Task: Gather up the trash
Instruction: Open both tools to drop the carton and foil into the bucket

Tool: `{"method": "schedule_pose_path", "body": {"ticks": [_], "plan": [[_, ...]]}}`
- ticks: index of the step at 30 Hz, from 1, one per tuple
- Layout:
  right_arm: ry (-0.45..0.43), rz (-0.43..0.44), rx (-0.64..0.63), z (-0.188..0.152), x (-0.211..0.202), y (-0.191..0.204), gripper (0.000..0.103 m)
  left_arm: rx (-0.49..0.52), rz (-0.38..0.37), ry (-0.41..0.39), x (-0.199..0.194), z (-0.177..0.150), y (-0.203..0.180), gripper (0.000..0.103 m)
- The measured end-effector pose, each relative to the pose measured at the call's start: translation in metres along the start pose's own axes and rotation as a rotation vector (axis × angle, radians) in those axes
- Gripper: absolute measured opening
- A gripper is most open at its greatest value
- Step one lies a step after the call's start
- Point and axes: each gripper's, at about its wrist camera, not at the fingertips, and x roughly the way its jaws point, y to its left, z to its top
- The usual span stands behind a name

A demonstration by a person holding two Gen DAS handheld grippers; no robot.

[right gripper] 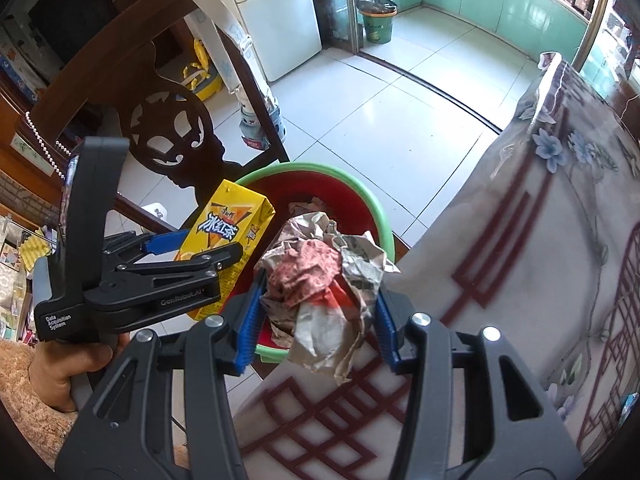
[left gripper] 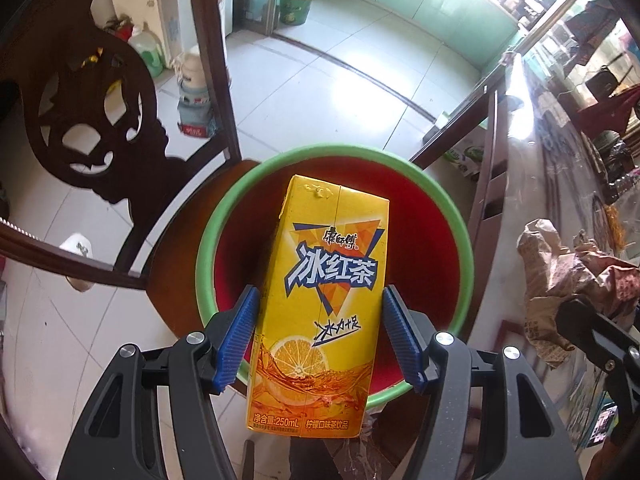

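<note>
My left gripper (left gripper: 318,300) is shut on a yellow iced-tea carton (left gripper: 320,280) and holds it above a red basin with a green rim (left gripper: 208,240) that stands on a dark wooden chair seat. My right gripper (right gripper: 320,284) is shut on a wad of crumpled brown paper (right gripper: 320,280), held at the basin's near rim (right gripper: 384,220) by the table edge. The left gripper (right gripper: 208,246) with its carton (right gripper: 224,232) shows at the left of the right wrist view. The paper wad (left gripper: 560,264) shows at the right of the left wrist view.
A carved dark chair back (left gripper: 92,120) rises left of the basin. A table with a floral plastic cloth (right gripper: 540,240) lies to the right. White tiled floor (left gripper: 320,80) stretches beyond, with a green waste bin (right gripper: 376,20) far off by a fridge (right gripper: 280,28).
</note>
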Motion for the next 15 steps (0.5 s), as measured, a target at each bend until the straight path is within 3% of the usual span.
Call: {"method": "schedule_pose_path", "body": {"ticks": [8, 11, 12, 13, 15], "plan": [[0.013, 0.001, -0.014, 0.0055, 0.0054, 0.002, 0.049, -0.003, 0.007, 0.008, 0.004, 0.0014, 0.0014, 0.06], [0.002, -0.005, -0.014, 0.0064, 0.0039, 0.0019, 0.063, -0.009, 0.025, 0.015, 0.0057, 0.0043, 0.0015, 0.061], [-0.003, -0.004, -0.014, 0.0063, 0.0027, 0.0016, 0.065, -0.013, 0.028, 0.019, 0.0063, 0.0046, 0.0017, 0.064], [-0.006, 0.0, -0.012, 0.0062, 0.002, 0.0012, 0.068, -0.025, 0.029, 0.025, 0.0072, 0.0049, 0.0032, 0.073], [-0.009, 0.006, -0.011, 0.006, -0.0001, 0.0003, 0.07, -0.043, 0.028, 0.019, 0.0048, 0.0037, 0.0051, 0.074]]}}
